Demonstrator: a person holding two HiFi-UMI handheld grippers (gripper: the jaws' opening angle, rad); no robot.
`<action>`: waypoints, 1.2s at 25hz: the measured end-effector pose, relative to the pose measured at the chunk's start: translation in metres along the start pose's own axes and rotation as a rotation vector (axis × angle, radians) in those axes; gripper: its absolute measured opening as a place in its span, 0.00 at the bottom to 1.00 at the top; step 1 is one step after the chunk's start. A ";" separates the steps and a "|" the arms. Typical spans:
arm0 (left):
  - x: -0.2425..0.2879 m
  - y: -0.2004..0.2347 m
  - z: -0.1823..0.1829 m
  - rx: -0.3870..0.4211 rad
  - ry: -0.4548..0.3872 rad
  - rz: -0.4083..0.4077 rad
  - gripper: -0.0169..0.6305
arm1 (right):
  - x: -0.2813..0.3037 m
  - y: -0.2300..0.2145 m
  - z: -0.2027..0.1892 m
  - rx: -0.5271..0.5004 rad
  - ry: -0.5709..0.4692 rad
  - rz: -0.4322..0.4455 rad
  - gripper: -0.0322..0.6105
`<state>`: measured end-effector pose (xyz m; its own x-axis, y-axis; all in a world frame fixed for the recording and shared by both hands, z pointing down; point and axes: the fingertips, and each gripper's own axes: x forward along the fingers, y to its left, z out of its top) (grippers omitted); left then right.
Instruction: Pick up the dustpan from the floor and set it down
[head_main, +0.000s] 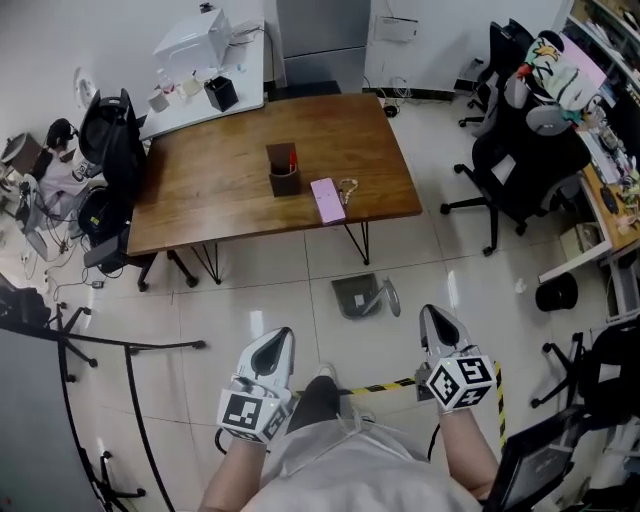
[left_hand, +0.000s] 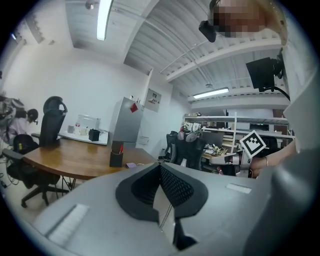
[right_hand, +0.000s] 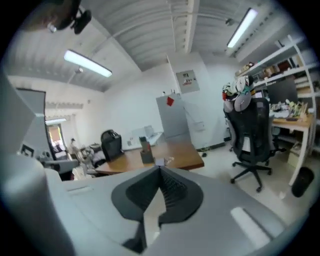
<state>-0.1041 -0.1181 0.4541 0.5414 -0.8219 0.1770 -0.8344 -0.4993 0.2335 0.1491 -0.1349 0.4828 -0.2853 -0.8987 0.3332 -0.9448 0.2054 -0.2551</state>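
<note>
Head view: looks steeply down on a grey dustpan (head_main: 362, 296) lying on the tiled floor (head_main: 260, 300), just off the near edge of the wooden table (head_main: 200, 190) and well ahead of both grippers. Shows the left gripper (head_main: 277, 343) and the right gripper (head_main: 437, 322) side by side close in front of the person's body, each with jaws pressed together, neither touching the dustpan. Shows also a pen holder (head_main: 283, 172) and a pink notebook (head_main: 327, 199) on the table, and a strip of black-and-yellow tape (head_main: 385, 384) on the floor between the grippers.

Left gripper view: looks nearly level across the room, over jaws closed tip to tip with nothing between them. Takes in the table, the pen holder and, off to the right, the right gripper. No dustpan anywhere.

Right gripper view: much the same, with jaws flat against each other, pinching nothing, aimed at the table and an office chair (right_hand: 252, 132). No dustpan here either.

Judging by all three: dustpan down on the floor, in no grip. Cannot tell whether already lifted and set down, or not yet touched. If untouched, everything left to do: reach down, clamp, lift, place.
</note>
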 end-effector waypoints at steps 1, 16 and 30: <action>-0.010 -0.010 0.002 0.009 -0.017 0.011 0.05 | -0.011 0.010 0.007 0.019 -0.034 0.062 0.05; -0.133 -0.139 -0.020 0.015 -0.069 0.192 0.05 | -0.181 0.096 -0.021 -0.204 -0.029 0.309 0.05; -0.168 -0.158 0.001 0.046 -0.097 0.177 0.05 | -0.210 0.147 -0.017 -0.282 -0.071 0.313 0.05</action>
<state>-0.0634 0.0980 0.3868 0.3754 -0.9194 0.1178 -0.9206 -0.3550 0.1627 0.0680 0.0909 0.3907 -0.5625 -0.7988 0.2132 -0.8245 0.5611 -0.0728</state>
